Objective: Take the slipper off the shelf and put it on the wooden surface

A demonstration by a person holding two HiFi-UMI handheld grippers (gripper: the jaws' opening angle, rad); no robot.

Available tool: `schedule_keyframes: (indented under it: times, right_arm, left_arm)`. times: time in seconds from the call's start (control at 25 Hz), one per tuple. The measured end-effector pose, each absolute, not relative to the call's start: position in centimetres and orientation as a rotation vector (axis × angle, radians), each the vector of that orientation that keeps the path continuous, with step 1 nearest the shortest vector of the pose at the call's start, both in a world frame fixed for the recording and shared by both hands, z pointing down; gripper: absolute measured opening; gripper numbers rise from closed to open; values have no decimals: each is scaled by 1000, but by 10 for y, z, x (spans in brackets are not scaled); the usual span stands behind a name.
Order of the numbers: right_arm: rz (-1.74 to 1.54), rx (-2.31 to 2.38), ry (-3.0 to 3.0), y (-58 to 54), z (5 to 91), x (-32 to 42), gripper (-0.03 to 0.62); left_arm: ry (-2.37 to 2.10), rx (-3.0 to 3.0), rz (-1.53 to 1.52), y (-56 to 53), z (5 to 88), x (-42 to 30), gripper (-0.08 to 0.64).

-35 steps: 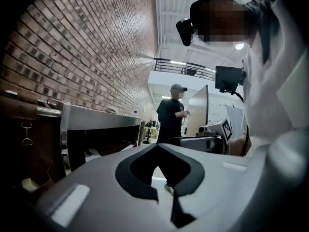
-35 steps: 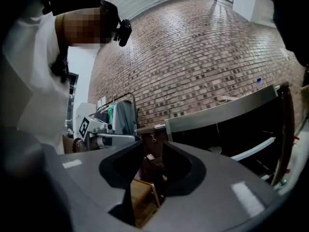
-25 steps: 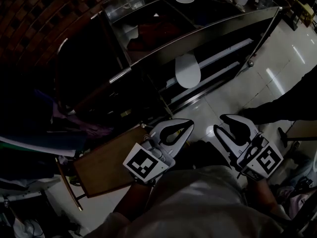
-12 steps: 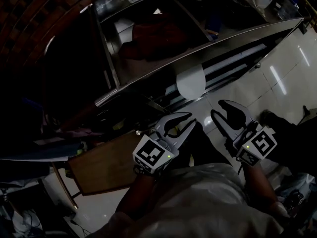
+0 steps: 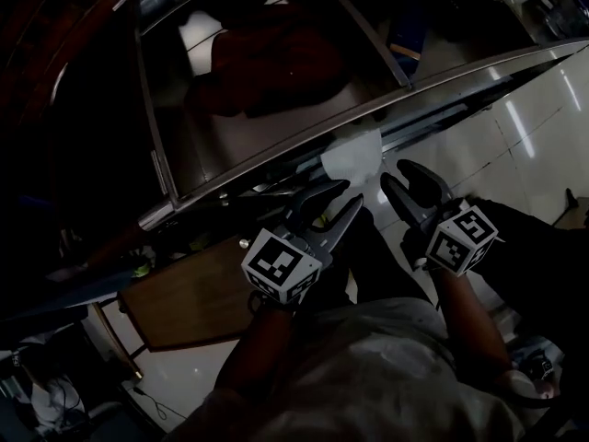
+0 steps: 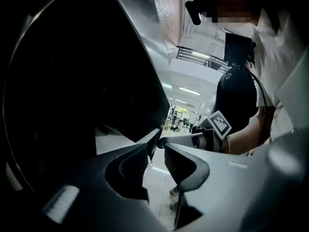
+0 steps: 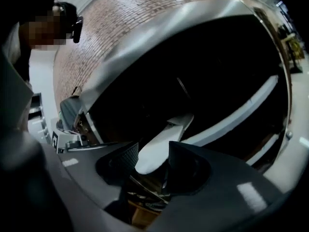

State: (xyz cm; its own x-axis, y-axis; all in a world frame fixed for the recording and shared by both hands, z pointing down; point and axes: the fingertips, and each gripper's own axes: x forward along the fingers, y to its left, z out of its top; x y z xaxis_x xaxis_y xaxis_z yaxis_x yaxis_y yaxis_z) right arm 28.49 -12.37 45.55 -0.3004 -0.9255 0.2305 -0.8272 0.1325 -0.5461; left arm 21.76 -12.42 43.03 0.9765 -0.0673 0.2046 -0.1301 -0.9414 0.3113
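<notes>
The slipper [image 5: 354, 155], white, is seen on a low tier of the metal shelf [image 5: 322, 109], under the front rim, with its toe pointing out toward the near side. It has not been taken off the shelf.

The right gripper [image 5: 400, 173] is held just in front of the slipper, at its right. In the right gripper view, the toe of the slipper [image 7: 164, 134] is seen between the fingers of the right gripper [image 7: 150, 151]. The fingers are opening and are not pressed on the slipper.

The left gripper [image 5: 348, 196] is held beside the right one, at its left and slightly nearer, below the shelf rim. In the left gripper view, only a narrow gap is seen between the fingers of the left gripper [image 6: 157, 146], and nothing is held there.

The wooden surface [image 5: 198, 293] is found to the near left, below the shelf and left of the left gripper. The pale tiled floor [image 5: 534, 109] is seen to the right.
</notes>
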Motion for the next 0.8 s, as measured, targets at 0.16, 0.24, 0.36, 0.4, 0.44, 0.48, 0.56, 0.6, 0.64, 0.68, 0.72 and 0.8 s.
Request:
schedule_keyframes:
  times: [0.16,0.24,0.36,0.4,0.44,0.48,0.56,0.6,0.64,0.68,0.72,0.8]
  right_arm:
    - [-1012,-1703,2153,-138,479,295,212]
    - [-1053,-1671,2164,-141,487,291,215]
    - [-1101,-1624,2159,-146,497,285,213]
    - [-1117,-1609,2153,-149,501,283,212]
    - [-1134,-1591,2143,-151,504,281,213]
    - [-1149,-1572,2134,-154,506,278,213]
    - [-1166,-1539,2125,-159,508,273,206]
    - [-1171,-1529,2122,-160,508,272,176]
    - [-1176,-1522,2117,-160,508,272,125]
    - [-1183,-1520,2109,-160,507,273,120]
    - [-1189,-1521,2099,-158,506,274,109]
    - [-1173,-1530,2085,-156,500,277,73]
  left_arm:
    - [-139,2799,284,-132,437,222,86]
    - [-142,2801,309,-134,443,222,86]
    - [-162,2788,334,-139,454,223,86]
    - [-168,2781,335,-141,457,224,86]
    - [-171,2777,338,-142,459,224,86]
    - [-171,2776,344,-144,461,225,86]
    - [-165,2780,360,-144,462,224,86]
    - [-162,2781,364,-144,461,223,86]
    - [-160,2782,364,-144,460,223,86]
    - [-159,2781,361,-144,458,222,86]
    - [-156,2781,356,-143,457,221,86]
    - [-143,2788,349,-140,453,219,86]
